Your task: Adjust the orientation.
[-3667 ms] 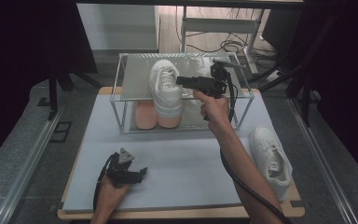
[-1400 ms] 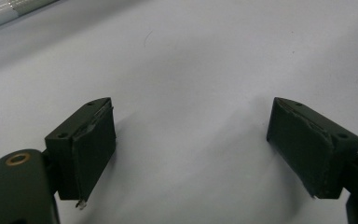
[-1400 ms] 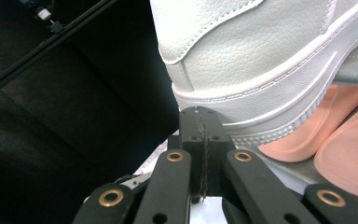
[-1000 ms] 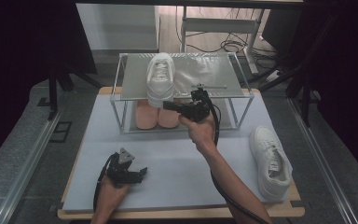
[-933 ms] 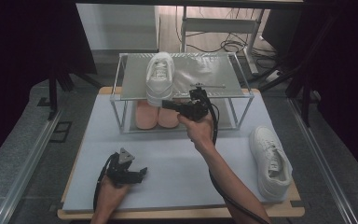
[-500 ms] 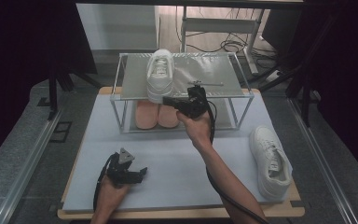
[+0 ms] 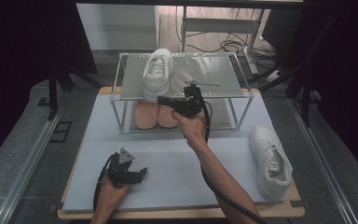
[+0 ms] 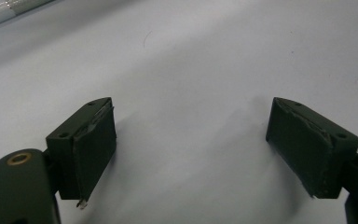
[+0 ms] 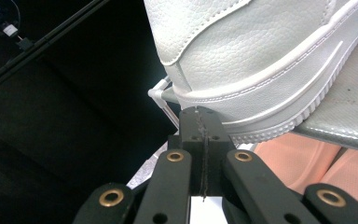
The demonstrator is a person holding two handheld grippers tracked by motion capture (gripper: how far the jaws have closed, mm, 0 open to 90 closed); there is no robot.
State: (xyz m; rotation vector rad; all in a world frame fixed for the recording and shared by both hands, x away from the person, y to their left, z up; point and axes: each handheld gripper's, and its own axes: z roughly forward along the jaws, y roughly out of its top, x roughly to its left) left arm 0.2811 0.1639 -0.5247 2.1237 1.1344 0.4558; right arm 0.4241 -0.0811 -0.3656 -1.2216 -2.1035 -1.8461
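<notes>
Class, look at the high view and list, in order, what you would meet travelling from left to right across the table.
Left gripper resting open on the mat → white leather sneaker on the metal rack's top shelf → right gripper, jaws shut → white sneaker lying on the grey mat.

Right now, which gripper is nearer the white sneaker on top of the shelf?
Right. The right gripper has its shut jaws at the heel of the white sneaker on the shelf; the left gripper rests open, near the table's front edge.
</notes>
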